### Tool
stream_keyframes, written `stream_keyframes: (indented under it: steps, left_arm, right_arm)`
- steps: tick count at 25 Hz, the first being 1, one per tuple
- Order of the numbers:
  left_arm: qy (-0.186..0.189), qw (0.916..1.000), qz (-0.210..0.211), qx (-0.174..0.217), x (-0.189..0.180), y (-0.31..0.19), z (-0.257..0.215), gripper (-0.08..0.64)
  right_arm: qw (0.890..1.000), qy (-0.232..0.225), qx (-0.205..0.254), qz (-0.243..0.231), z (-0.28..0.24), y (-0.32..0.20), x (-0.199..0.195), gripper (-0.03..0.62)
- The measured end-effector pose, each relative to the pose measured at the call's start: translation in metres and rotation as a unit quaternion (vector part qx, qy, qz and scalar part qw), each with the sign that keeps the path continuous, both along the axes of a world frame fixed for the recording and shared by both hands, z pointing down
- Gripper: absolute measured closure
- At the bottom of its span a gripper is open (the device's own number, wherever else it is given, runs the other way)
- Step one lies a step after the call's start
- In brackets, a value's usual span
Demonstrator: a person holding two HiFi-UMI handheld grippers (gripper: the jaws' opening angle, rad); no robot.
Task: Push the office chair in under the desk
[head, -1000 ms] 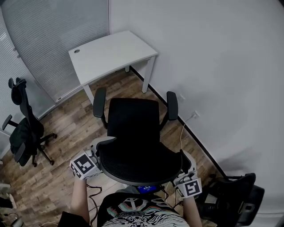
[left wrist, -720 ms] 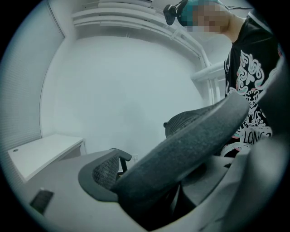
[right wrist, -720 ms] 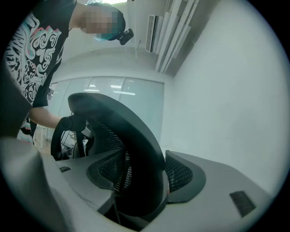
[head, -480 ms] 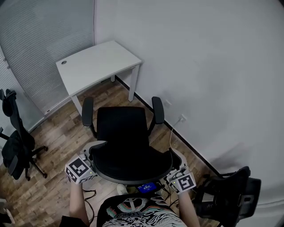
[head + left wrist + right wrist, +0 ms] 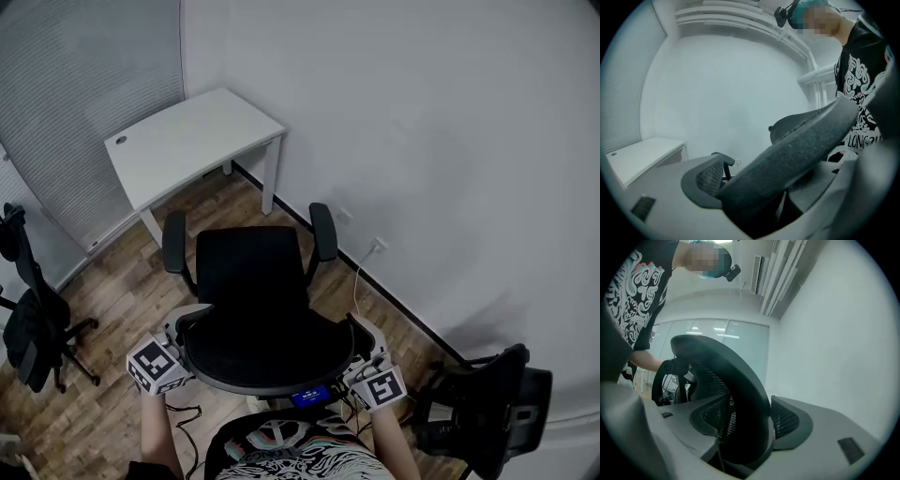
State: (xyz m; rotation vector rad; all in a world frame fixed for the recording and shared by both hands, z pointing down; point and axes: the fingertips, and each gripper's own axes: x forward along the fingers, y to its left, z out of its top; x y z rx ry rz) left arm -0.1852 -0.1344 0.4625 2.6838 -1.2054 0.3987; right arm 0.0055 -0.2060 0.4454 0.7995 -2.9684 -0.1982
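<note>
Wood flooring (image 5: 112, 314) is occupied by the chair (image 5: 248, 267) at centre, apart from the table (image 5: 187, 141) at upper left. Its backrest (image 5: 267, 349) is pinched by the left claw (image 5: 181, 339) and right claw (image 5: 362, 352).

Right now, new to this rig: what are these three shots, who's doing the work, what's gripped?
No robot arm here: a person holds a two-jaw tool in each hand. The wide shot comes from a camera on their head, looking steeply down. The left gripper and right gripper, each with a marker cube, sit at the two sides of the backrest of a black office chair. The other two shots come from cameras riding on each gripper, looking along its jaws; in both, the backrest's rim runs between the jaws, pads closed on it. The white desk stands ahead by the wall; the chair is not under it yet.
</note>
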Motion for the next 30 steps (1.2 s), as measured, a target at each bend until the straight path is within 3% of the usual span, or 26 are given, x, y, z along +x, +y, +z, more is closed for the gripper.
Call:
stream_keyframes:
  steps: [30]
  left_arm:
    - [0.008,0.9996,0.018,-0.022,0.0017,-0.0054,0.0006,0.190]
  right_arm:
    - [1.000,0.012,-0.003,-0.004,0.0022,-0.0054,-0.0012,0.308]
